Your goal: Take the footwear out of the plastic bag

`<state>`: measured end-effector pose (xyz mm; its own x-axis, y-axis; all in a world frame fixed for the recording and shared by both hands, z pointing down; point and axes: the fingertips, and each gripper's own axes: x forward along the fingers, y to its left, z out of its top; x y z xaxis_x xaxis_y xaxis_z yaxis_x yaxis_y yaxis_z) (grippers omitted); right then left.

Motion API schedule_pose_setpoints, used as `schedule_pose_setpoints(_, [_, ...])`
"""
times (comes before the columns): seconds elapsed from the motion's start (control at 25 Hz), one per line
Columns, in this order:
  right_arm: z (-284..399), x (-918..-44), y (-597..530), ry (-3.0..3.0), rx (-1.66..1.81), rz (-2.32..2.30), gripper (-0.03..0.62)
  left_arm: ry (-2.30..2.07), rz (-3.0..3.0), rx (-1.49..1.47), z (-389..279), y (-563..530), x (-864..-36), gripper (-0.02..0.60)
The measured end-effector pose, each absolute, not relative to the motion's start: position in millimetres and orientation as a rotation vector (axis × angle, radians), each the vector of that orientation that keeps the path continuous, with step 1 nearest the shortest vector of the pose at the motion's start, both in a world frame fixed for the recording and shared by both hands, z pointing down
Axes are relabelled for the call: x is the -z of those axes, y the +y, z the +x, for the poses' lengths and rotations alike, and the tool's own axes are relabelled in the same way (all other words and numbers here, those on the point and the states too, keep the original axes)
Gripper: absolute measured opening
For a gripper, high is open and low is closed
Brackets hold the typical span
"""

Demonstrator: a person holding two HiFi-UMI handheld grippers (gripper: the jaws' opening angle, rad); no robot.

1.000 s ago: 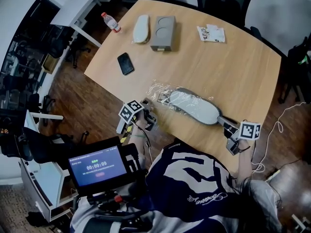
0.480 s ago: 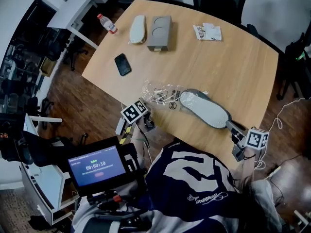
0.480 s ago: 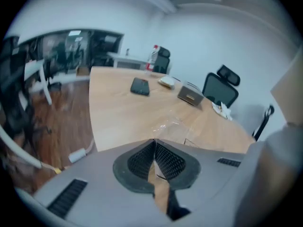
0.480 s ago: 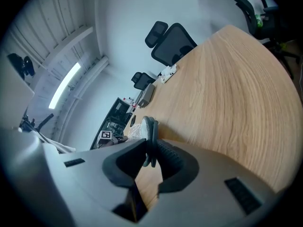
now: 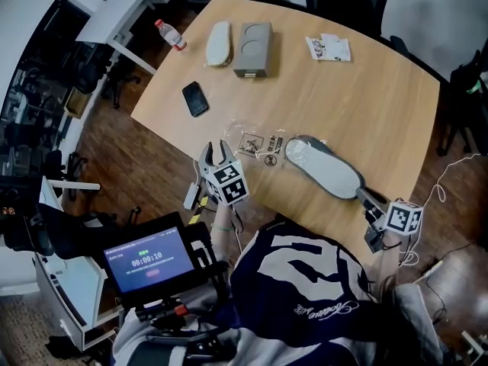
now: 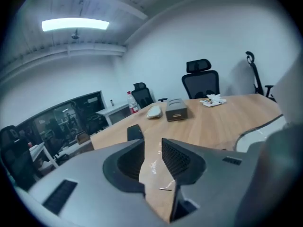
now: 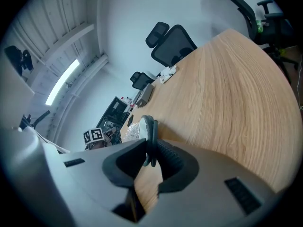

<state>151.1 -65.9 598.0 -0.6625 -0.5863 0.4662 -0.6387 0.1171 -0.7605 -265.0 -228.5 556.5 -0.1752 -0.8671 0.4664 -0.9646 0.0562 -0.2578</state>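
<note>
Flat grey-white oval footwear (image 5: 324, 168) lies on desk, near right. Heel rim pinched between jaws of right hand-held gripper (image 5: 364, 197). Toe at mouth of clear crinkled plastic bag (image 5: 255, 145), just left; inside or free, cannot tell.

Left hand-held gripper (image 5: 216, 152) hovers by near desk edge, jaws just been opening, nothing between them.

Judgement: hold heel pinch firm, draw footwear right and low; pin bag again if film drags along.

Footwear thin, soft-rimmed. Film light, clingy, printed. Pale wooden desk (image 5: 358, 90) smooth.

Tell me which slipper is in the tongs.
The grey slipper at the near edge, clamped by the right tongs; the pale slipper lies free at the far end beside the grey box.
</note>
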Motion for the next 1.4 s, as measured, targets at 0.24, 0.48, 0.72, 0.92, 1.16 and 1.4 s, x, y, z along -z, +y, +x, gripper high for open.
schedule_pose_setpoints(0.24, [147.5, -591.9, -68.4, -2.303, -1.574, 1.288, 0.067, -1.779, 2.127, -0.815, -177.2, -224.1, -574.1, 0.104])
schedule_pose_setpoints(0.48, [142.0, -580.1, -71.0, -2.315, -1.512, 1.298, 0.067, -1.474, 2.172, -0.89, -110.2, -202.3, -607.1, 0.104])
schedule_pose_setpoints(0.72, [141.1, -572.0, -65.8, -2.321, -1.467, 1.323, 0.067, -1.316, 2.16, -1.028, -79.6, -181.6, -644.0, 0.104])
schedule_pose_setpoints(0.92, [147.1, -563.4, -58.0, -2.311, -1.414, 1.346, 0.067, -1.269, 2.123, -1.134, -82.0, -180.4, -664.4, 0.104])
schedule_pose_setpoints(1.16, [163.3, -553.4, -50.1, -2.301, -1.378, 1.429, 0.067, -1.299, 2.026, -1.078, -91.7, -185.4, -675.3, 0.104])
schedule_pose_setpoints(1.4, [192.9, -536.3, -46.0, -2.314, -1.362, 1.592, 0.066, -1.309, 1.995, -1.025, -93.5, -186.1, -675.4, 0.104])
